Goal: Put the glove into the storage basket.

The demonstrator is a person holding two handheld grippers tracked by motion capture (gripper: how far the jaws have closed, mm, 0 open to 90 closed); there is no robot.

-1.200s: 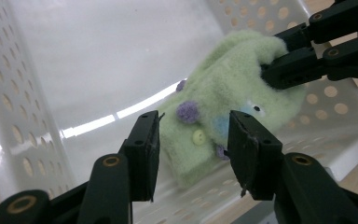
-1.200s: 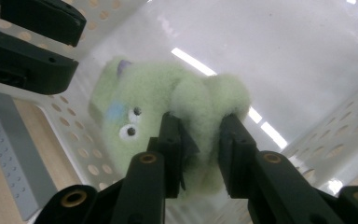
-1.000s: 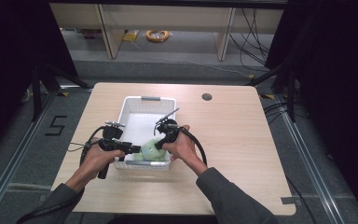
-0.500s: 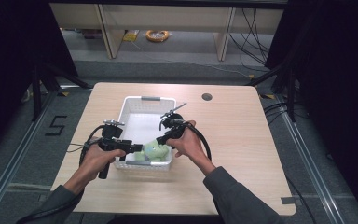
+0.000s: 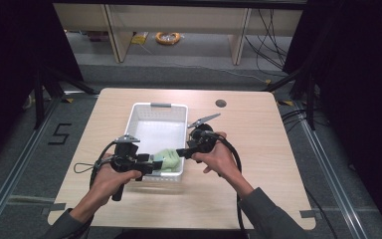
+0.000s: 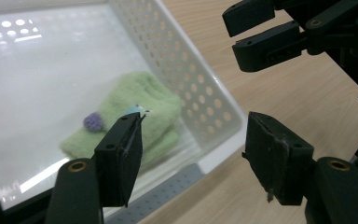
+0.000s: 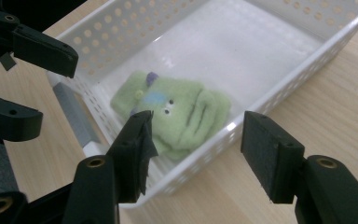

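A green plush toy (image 5: 169,158) with small eyes and a purple knob lies flat at the near end of a white perforated basket (image 5: 159,105). My left gripper (image 5: 154,167) hovers open at the basket's near rim, left of the toy. In the left gripper view, the left gripper (image 6: 198,149) has its jaws wide apart over the basket's corner, with the toy (image 6: 154,109) beyond them. My right gripper (image 5: 181,152) is open at the basket's right wall. In the right gripper view, the right gripper (image 7: 203,137) frames the toy (image 7: 177,112) from above, empty.
The basket (image 7: 298,51) stands on a light wooden table (image 5: 258,129), with bare tabletop on both sides. A round dark hole (image 5: 221,103) sits near the far right. Cables trail from both grippers toward the near edge.
Both grippers were close together at the green toy by the basket's near rim. They have drawn apart, the right one moving right and farther away, and the toy now lies free in the basket.
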